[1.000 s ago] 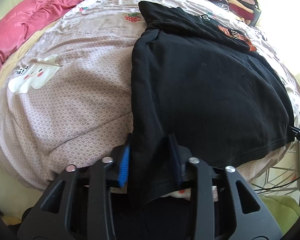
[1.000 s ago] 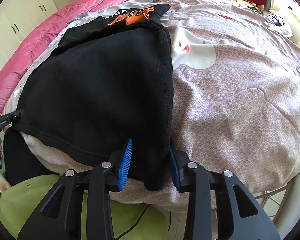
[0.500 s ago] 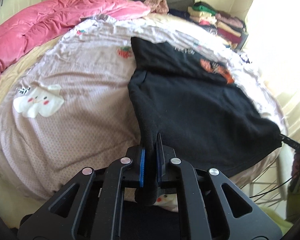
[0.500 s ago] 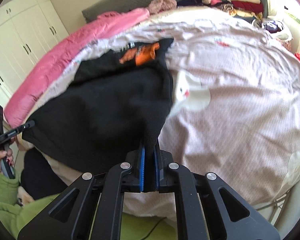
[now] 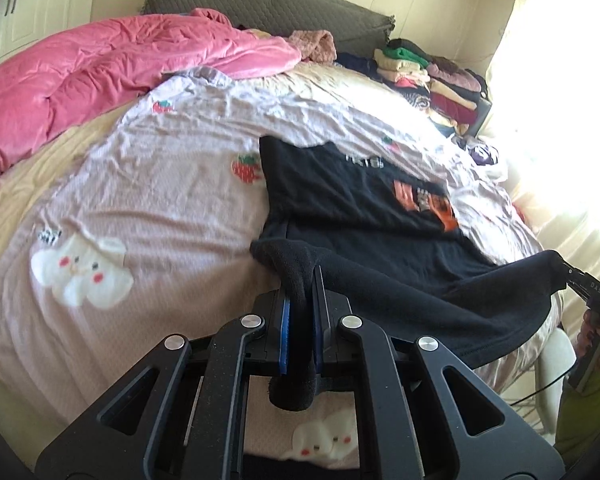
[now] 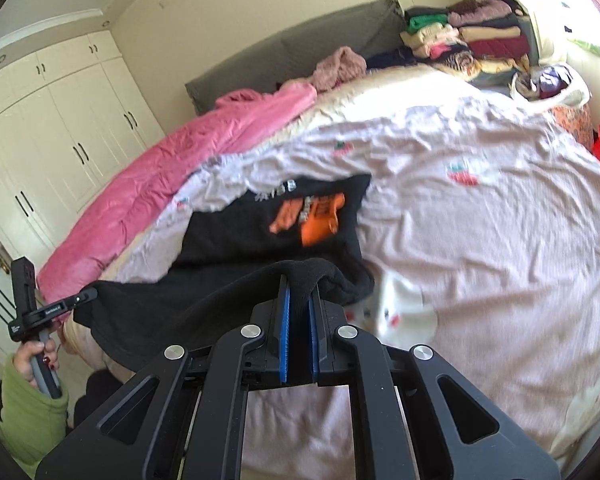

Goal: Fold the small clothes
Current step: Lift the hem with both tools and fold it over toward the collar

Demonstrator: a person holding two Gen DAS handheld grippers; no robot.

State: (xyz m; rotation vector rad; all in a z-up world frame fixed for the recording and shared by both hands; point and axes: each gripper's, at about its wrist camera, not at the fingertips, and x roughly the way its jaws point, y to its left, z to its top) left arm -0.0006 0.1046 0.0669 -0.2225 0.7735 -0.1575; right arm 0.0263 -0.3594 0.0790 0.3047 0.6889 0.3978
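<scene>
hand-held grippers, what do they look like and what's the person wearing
Each hand-held gripper, left and right, is a matte black plastic frame with triangular cut-outs, silver round pivot bolts and blue-edged finger pads. White lettering marks the side. The person wears a lime-green sleeve.

I'm pinching the black shirt's (image 6: 236,248) hem in my right gripper (image 6: 299,300); left gripper (image 6: 86,294) is clamping the opposite corner, over the bed (image 6: 480,240).

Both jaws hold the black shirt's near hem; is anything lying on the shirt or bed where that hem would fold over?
Nothing visible. The black shirt lies bare on the lilac bedspread; the pink quilt and clothes stacks sit farther back.
</scene>
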